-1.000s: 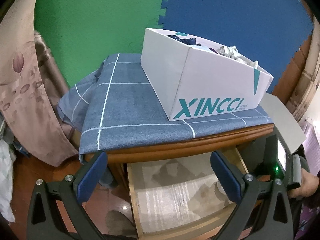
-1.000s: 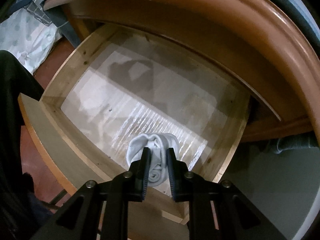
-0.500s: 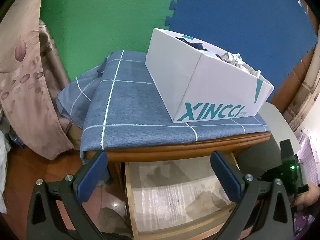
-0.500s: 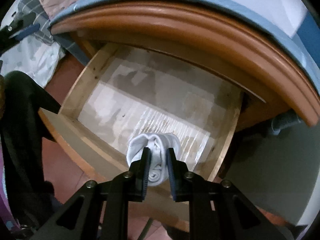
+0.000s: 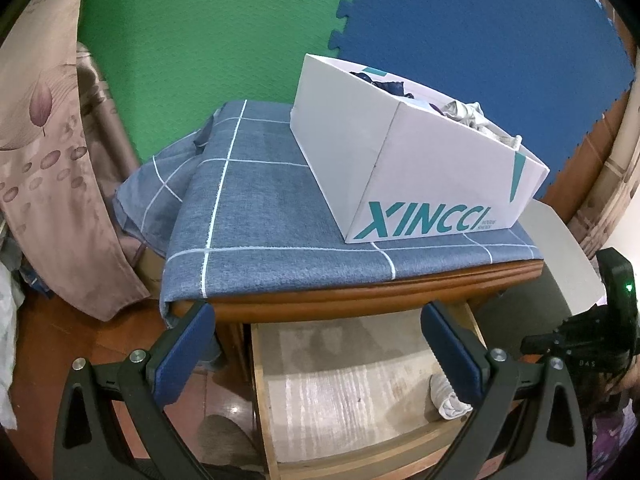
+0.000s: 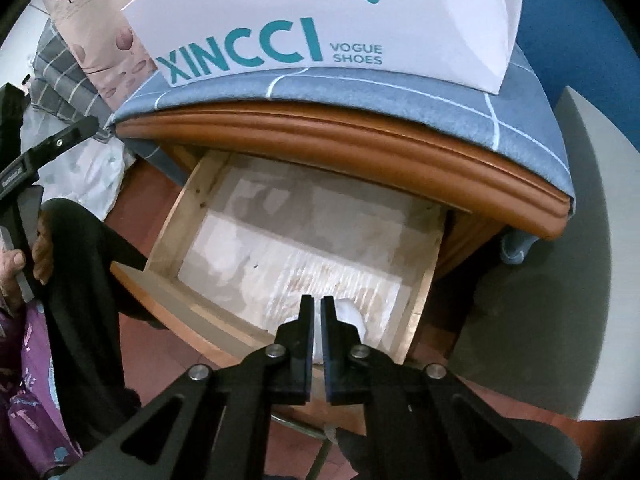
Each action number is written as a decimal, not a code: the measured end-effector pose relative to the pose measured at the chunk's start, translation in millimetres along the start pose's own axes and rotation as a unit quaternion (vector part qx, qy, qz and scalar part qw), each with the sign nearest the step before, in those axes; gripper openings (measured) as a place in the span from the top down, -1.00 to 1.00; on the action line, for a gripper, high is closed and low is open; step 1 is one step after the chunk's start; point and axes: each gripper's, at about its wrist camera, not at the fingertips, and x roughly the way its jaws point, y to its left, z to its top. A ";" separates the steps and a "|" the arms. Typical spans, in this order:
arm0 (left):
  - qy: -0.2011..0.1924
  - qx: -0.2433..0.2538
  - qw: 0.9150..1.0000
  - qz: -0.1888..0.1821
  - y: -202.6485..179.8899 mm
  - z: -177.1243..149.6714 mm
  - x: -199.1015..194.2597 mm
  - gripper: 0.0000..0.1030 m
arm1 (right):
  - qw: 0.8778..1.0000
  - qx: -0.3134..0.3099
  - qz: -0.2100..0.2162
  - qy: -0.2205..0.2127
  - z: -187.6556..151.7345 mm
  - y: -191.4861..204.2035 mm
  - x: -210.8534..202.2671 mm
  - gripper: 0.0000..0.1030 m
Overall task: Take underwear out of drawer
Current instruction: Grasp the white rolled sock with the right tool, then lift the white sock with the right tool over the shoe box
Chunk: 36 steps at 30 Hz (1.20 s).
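The wooden drawer (image 5: 264,392) of the nightstand stands pulled open, lined with pale paper; it also shows in the right wrist view (image 6: 168,240). A rolled pale grey underwear (image 5: 446,394) lies at the drawer's right front. In the right wrist view my right gripper (image 6: 317,312) hangs above the drawer, its fingers nearly together, and the underwear (image 6: 350,316) shows just beyond and below the tips; whether it is held I cannot tell. My left gripper (image 5: 318,344) is open and empty, in front of the nightstand.
A white XINCCI shoe box (image 5: 400,168) with several garments inside stands on the blue checked cloth (image 5: 256,216) over the nightstand top. A curtain (image 5: 40,152) hangs at left. A grey board (image 6: 592,264) leans at right. Green and blue foam mats line the wall.
My right gripper has risen and pulled back from the drawer; its fingers are closer together and the underwear now looks smaller beneath them. The left gripper drifted slightly.
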 end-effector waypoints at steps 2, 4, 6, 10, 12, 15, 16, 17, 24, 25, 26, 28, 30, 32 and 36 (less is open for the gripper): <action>-0.003 0.002 1.000 0.000 -1.7 -0.5 -0.9 -0.97 | 1.000 -0.006 -0.008 0.008 1.0 -0.2 4.5 0.94; -0.003 0.003 1.000 -0.001 -1.6 -0.5 -1.1 -0.97 | 1.000 -0.007 -0.008 0.017 1.8 -1.7 11.7 0.94; -0.002 0.002 1.000 -0.001 -1.4 -0.8 -1.3 -0.97 | 0.998 -0.008 0.000 0.056 1.4 -1.8 27.7 0.94; 0.005 0.001 1.000 0.001 -2.7 -0.5 -0.2 -0.97 | 0.993 0.005 -0.015 0.119 2.7 7.4 64.3 0.82; 0.006 0.006 1.000 0.000 -4.3 -0.6 0.5 -0.97 | 0.987 0.008 -0.041 0.154 3.1 15.2 88.2 0.61; 0.006 0.013 1.000 0.001 -5.8 -1.8 1.7 -0.97 | 0.982 0.001 -0.050 0.182 3.7 28.2 114.5 0.48; 0.007 0.016 1.000 0.001 -6.2 -2.2 1.7 -0.97 | 0.980 0.004 -0.049 0.192 3.6 31.8 122.8 0.36; 0.008 0.017 1.000 0.001 -6.4 -2.6 2.3 -0.97 | 0.979 0.003 -0.052 0.199 3.0 34.4 128.4 0.27; 0.012 0.018 1.000 -0.003 -7.2 -2.6 4.2 -0.97 | 0.963 0.010 -0.098 0.249 -2.4 28.6 172.1 0.09; 0.013 0.018 1.000 -0.003 -7.3 -2.7 4.7 -0.97 | 0.963 0.001 -0.096 0.253 -2.9 28.9 174.7 0.09; 0.014 0.019 1.000 -0.003 -7.5 -2.7 5.2 -0.97 | 0.963 -0.010 -0.091 0.254 -3.2 29.5 175.7 0.10; 0.016 0.022 1.000 -0.002 -8.4 -3.1 5.5 -0.97 | 0.966 -0.044 -0.082 0.242 -5.6 32.1 169.8 0.41; 0.015 0.025 1.000 -0.001 -9.3 -3.9 4.6 -0.97 | 0.970 -0.056 -0.071 0.225 -6.9 31.4 159.8 0.50; 0.014 0.027 1.000 -0.001 -10.1 -4.3 4.7 -0.97 | 0.978 -0.055 -0.056 0.194 -9.6 28.3 142.9 0.52; 0.015 0.028 0.999 0.001 -11.2 -4.8 6.3 -0.97 | 0.989 -0.033 -0.034 0.143 -8.0 18.6 105.9 0.52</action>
